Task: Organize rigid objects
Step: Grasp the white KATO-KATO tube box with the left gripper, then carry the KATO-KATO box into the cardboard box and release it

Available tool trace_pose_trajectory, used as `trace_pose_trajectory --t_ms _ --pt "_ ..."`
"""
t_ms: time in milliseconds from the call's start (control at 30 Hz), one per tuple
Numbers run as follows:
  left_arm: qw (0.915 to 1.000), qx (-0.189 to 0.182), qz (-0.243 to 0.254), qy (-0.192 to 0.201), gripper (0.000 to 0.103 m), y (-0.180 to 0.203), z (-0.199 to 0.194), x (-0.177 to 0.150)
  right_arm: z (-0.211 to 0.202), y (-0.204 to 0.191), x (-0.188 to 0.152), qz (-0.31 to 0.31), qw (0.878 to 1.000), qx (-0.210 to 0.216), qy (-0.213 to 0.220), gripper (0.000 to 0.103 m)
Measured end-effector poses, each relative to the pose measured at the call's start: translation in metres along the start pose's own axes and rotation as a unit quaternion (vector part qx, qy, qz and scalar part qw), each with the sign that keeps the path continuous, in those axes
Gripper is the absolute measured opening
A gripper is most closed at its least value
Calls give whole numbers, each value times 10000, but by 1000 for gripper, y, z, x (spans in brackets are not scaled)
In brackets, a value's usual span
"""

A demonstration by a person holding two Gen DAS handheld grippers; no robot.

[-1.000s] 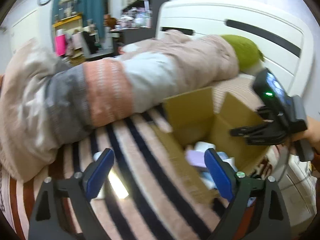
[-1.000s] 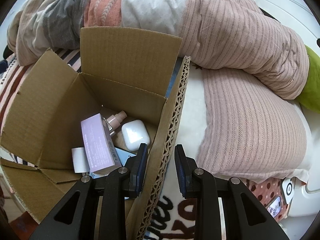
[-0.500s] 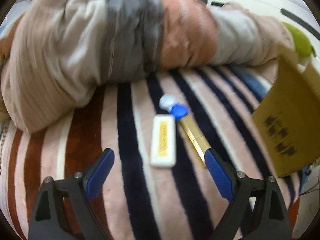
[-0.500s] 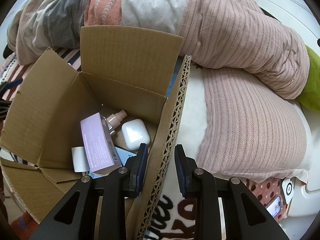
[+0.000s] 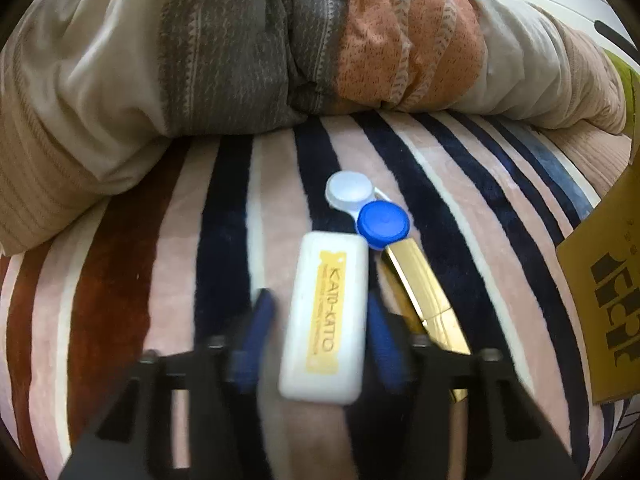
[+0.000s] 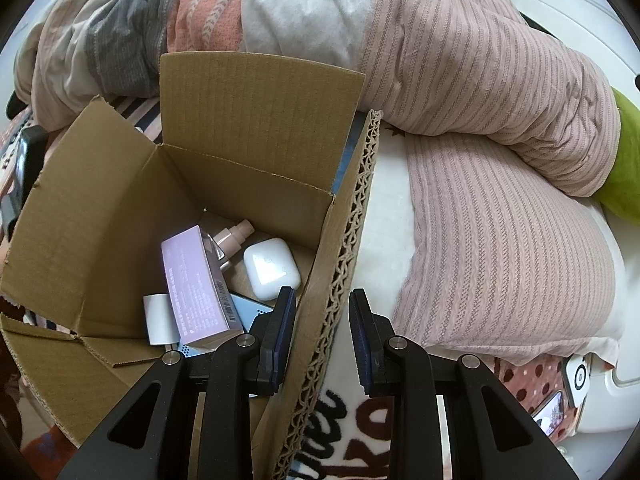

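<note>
- The left gripper [image 5: 320, 320] is straddling the white case [image 5: 326, 318], one blue pad on each long side. The pads [image 5: 259, 320] are blurred; the right one looks to be at the case edge and the left one shows a narrow gap, so a firm clamp cannot be confirmed.
- The white case, carrying a yellow label, is lying flat on the striped blanket [image 5: 460, 216], its long axis running away from the camera.
- A contact lens case [image 5: 368, 208], with one pale cap and one blue cap, is sitting just beyond the far end of the white case; the blue cap is nearly touching that end.
- A gold tube [image 5: 424, 296] is lying just to the right of the white case, roughly parallel to it, one end meeting the blue cap.
- A bunched quilt [image 5: 240, 48] is lying beyond the white case.
- The right gripper [image 6: 322, 320] is straddling the near wall of the cardboard box [image 6: 336, 256], left finger inside and right finger outside. A gap is showing on the outer side, so the jaws are not clenched on the wall.
- Inside the cardboard box, a lilac carton [image 6: 196, 280], a pump bottle [image 6: 234, 236], a white earbud case [image 6: 270, 268] and a white roll [image 6: 158, 318] are resting on the floor.
</note>
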State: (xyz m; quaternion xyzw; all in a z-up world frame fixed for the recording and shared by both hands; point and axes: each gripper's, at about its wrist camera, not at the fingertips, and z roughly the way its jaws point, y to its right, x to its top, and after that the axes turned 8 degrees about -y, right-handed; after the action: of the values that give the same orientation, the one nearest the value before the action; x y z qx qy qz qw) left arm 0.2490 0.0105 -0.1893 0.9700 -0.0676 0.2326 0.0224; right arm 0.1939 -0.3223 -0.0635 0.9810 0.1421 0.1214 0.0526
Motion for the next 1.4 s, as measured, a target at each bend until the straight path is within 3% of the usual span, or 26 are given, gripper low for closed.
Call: trace_pose_trajectory --t_ms 167,367,533,667,800,1033,1400 --pt "9999 49 113 51 32 7 -8 1 1 1 0 9 10000 14 8 22" --pt "9981 -64 185 586 32 13 -61 5 0 0 0 1 10000 14 26 22" --pt "9901 -226 759 1156 32 54 -125 17 0 0 0 9 10000 29 41 22" --pt "9834 -638 1059 1329 32 96 -160 23 0 1 -2 24 10000 39 69 22" --pt "9778 -994 1343 1263 32 141 -174 32 -1 2 -3 30 10000 51 78 22" --pt "9699 -1186 1922 914 32 209 -172 35 -1 2 -4 39 9999 67 104 22" --pt "9690 -1325 2072 236 32 238 -136 32 0 3 -3 25 9999 90 130 22"
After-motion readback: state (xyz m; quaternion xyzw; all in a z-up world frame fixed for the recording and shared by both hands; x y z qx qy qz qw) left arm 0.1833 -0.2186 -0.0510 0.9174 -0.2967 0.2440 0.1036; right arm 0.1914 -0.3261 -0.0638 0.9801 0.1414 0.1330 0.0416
